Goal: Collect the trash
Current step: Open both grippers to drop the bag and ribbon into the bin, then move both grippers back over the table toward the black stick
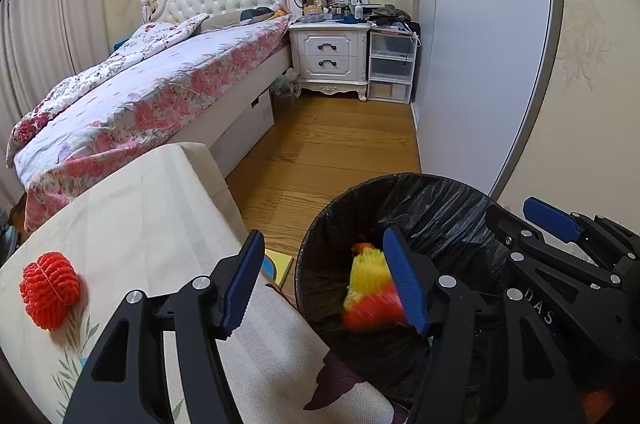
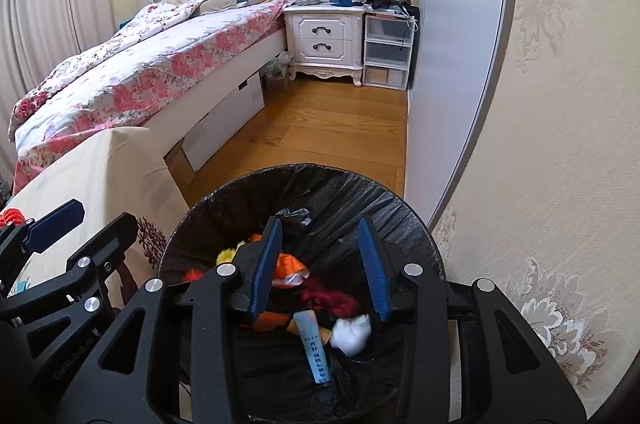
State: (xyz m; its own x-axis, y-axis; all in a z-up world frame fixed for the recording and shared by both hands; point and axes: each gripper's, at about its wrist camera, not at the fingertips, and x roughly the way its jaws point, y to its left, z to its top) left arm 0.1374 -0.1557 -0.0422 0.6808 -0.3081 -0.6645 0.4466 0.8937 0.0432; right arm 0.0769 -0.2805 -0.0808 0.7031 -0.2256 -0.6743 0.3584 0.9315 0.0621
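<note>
In the left wrist view, at the lower left of the frame, a red foam fruit net (image 1: 50, 289) lies on the cream tablecloth (image 1: 160, 208), the 1 piece of trash visible outside the bin. It sits well to the left of the left gripper (image 1: 324, 284), whose 2 blue pads stand apart with nothing between them; the left pad hangs over the cloth edge and the right pad over the bin mouth. Behind that right pad, a blurred yellow and red foam net (image 1: 370, 290) is inside the black-lined trash bin (image 1: 328, 224), apparently dropping or just landed. Judging from this, the left gripper is the nearer one to the red net, and the coming move would be a swing to the left of the frame; the net is squat, with a centre crease running roughly top to bottom of the picture, so no strong long axis shows. At the right of that frame the right gripper (image 2: 322, 264) shows letters "DAS" on its black body. In the right wrist view it hangs over the centre of the bin, its jaws partly open and empty, above orange wrappers (image 2: 288, 270), a dark red net (image 2: 328, 298), a white paper wad (image 2: 351, 334) and a blue printed strip (image 2: 314, 348) whose writing is too small to read.
</note>
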